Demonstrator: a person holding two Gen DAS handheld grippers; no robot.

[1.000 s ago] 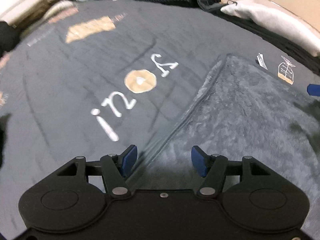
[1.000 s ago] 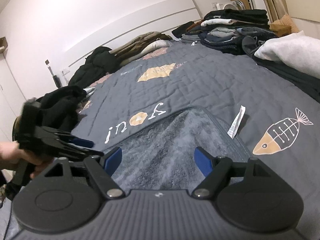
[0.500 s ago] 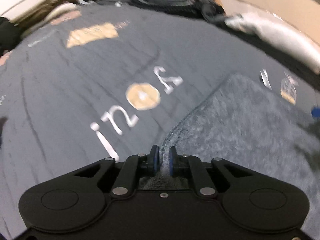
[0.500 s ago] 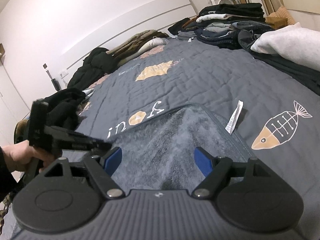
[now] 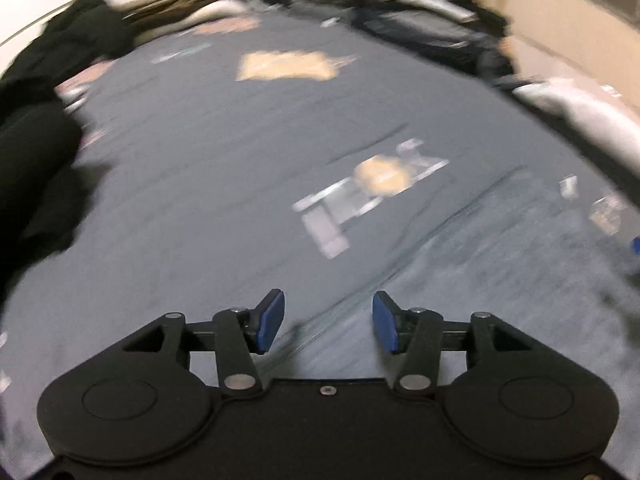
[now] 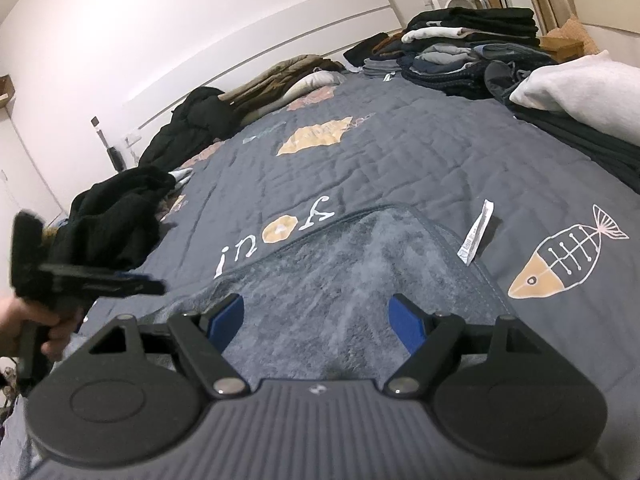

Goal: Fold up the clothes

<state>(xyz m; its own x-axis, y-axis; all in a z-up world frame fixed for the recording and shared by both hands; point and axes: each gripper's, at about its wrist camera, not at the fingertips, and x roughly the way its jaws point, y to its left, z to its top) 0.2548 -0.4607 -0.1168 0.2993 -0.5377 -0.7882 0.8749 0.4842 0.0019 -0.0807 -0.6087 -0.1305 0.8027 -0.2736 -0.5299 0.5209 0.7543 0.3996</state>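
Bare quilted bedspread (image 6: 420, 160) fills mid-frame between the black clothes (image 6: 116, 216) at left and folded stacks (image 6: 464, 52) upper right, while the grey fleece garment (image 6: 340, 280) lies flat, fuzzy, seam-edged at lower centre beneath the wide-open, empty left gripper (image 5: 326, 322) and right gripper (image 6: 318, 322).

Both wrist views low over bedspread (image 6: 400, 152)

The grey garment (image 6: 340, 264) was fluffy fleece cloth with a stitched hem. It lay on a matt quilted bedspread (image 6: 420, 152). The right tongs (image 6: 318, 320) were matt black plastic with blue pads (image 6: 404, 324).
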